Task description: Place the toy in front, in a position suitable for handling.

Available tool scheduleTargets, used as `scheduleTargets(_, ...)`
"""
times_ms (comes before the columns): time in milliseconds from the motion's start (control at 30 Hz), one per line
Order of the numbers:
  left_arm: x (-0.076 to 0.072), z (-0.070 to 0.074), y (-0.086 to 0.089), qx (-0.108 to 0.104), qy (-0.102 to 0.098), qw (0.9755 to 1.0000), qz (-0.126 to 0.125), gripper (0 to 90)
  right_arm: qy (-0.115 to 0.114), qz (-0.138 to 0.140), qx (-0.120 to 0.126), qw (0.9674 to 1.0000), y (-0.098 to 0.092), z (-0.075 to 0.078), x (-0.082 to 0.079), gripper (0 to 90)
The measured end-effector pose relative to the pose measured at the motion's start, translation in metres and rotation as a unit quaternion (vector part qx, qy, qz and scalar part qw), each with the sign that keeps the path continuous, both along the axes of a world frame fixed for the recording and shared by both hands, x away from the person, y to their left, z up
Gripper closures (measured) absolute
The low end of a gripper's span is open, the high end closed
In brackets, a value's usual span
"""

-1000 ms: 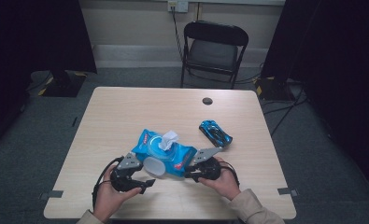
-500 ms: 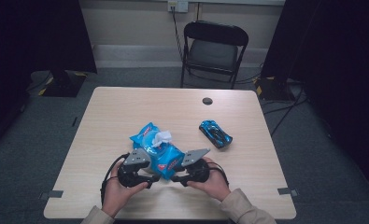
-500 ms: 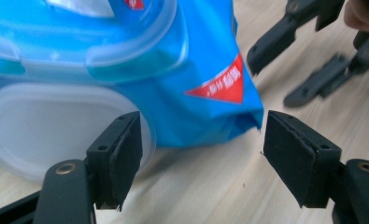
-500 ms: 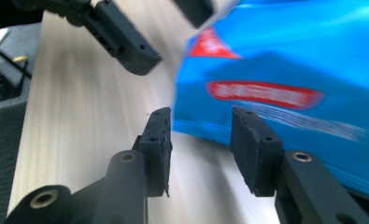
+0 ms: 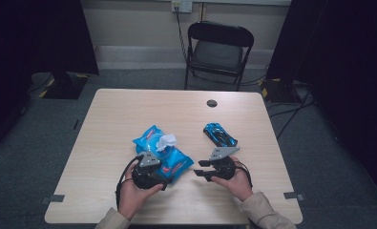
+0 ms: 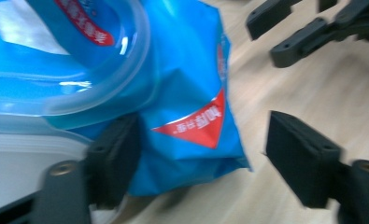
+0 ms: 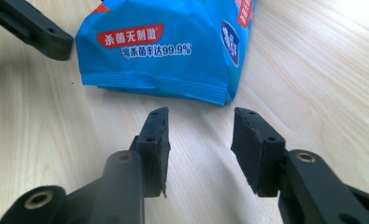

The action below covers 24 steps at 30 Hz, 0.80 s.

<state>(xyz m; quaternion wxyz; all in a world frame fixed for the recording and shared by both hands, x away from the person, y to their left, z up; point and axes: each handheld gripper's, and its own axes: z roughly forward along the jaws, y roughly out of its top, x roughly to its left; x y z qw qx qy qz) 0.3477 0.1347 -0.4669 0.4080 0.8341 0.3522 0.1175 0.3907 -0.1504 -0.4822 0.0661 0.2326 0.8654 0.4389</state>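
Now, both grippers at the wipes pack (image 5: 163, 153)

Left gripper (image 5: 158, 172) is straddling its near corner, jaws closing, not yet pressing; right gripper (image 5: 201, 169) is sitting just beside it, opening, empty.

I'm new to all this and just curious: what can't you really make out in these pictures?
- Wipes pack: left gripper view is blurred, its red label unreadable; the top edge cuts off the clear lid.
- Left gripper: high view, its jaws are hidden under its grey plate.
- Blue toy car: high view, too small for detail.
- Dark disc: high view, too small to identify.
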Motion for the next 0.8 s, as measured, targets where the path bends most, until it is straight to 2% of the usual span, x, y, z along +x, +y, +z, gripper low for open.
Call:
scheduleTargets(33,0.0,0.0,0.0,0.0,0.0,1.0,0.0,35.6,0.0,0.0,0.0,1.0,0.0,0.0,0.0,56.0)
scheduleTargets(100,0.002,-0.001,0.005,-0.007,0.003,0.9999,0.007,38.9,0.001,0.0,0.006,1.0,0.003,0.0,0.0,54.8)
scheduleTargets(167,0.002,-0.001,0.005,-0.001,0.001,1.0,0.009,41.9,0.001,0.001,0.006,1.0,0.003,0.0,0.0,54.5)
scheduleTargets(200,0.003,0.0,0.007,0.016,-0.002,0.9997,0.016,43.1,0.001,0.003,0.004,1.0,0.005,-0.001,-0.001,54.4)
scheduleTargets(267,0.005,-0.001,0.011,0.011,0.005,0.9997,0.021,43.7,0.001,0.005,0.004,1.0,0.006,-0.001,-0.001,53.9)
scheduleTargets(433,0.012,-0.002,0.021,0.015,0.008,0.9993,0.033,44.9,0.001,0.003,0.002,1.0,0.005,-0.002,-0.001,53.5)
scheduleTargets(533,0.02,-0.003,0.03,0.014,0.012,0.9989,0.044,44.8,0.002,-0.006,0.007,1.0,0.001,-0.002,0.001,52.3)
scheduleTargets(633,0.028,-0.002,0.039,0.018,0.008,0.9981,0.059,45.1,0.002,-0.01,0.012,0.9999,-0.002,-0.002,0.002,52.3)
scheduleTargets(733,0.036,-0.002,0.055,0.018,0.001,0.9959,0.089,45.6,0.004,-0.015,0.018,0.9997,-0.005,-0.002,0.003,52.2)
scheduleTargets(800,0.039,-0.002,0.061,0.014,0.003,0.9951,0.097,45.6,0.006,-0.014,0.018,0.9997,-0.006,-0.003,0.003,51.9)
